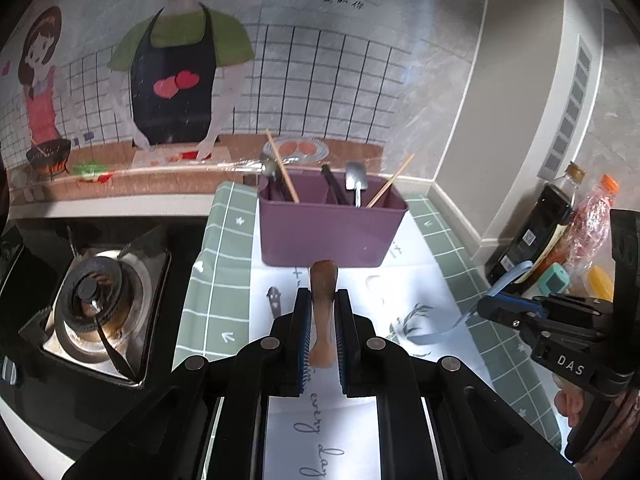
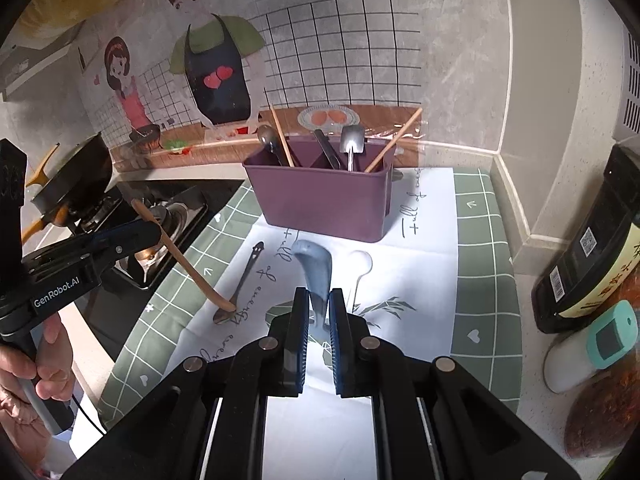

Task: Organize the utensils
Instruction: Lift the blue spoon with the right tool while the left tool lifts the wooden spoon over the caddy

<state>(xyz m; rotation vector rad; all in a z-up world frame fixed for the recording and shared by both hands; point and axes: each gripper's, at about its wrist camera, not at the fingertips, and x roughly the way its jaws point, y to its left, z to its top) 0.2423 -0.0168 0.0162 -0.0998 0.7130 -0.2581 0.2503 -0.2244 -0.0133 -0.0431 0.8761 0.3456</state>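
Note:
A purple caddy [image 1: 332,236] [image 2: 324,204] stands at the back of the mat and holds chopsticks [image 1: 282,172], a metal spoon [image 2: 351,142] and dark utensils. My left gripper [image 1: 323,294] is shut on a brown wooden spoon [image 1: 323,280], raised in front of the caddy. In the right wrist view the left gripper [image 2: 154,228] holds that wooden spoon [image 2: 184,260] slanting down. My right gripper [image 2: 319,294] is shut on a blue spoon [image 2: 316,268], also seen at right as the right gripper [image 1: 486,306] with the blue spoon [image 1: 500,284]. A small dark metal spoon [image 2: 240,288] [image 1: 274,300] and a pale spoon [image 2: 360,268] lie on the mat.
A green checked mat with a white printed centre [image 2: 488,280] covers the counter. A gas stove [image 1: 96,300] sits to the left, with a black pan [image 2: 76,176] on its far burner. Bottles [image 1: 536,232] [image 2: 592,248] and a thermometer [image 2: 592,344] crowd the right edge. A person's hand [image 2: 48,364] grips the left handle.

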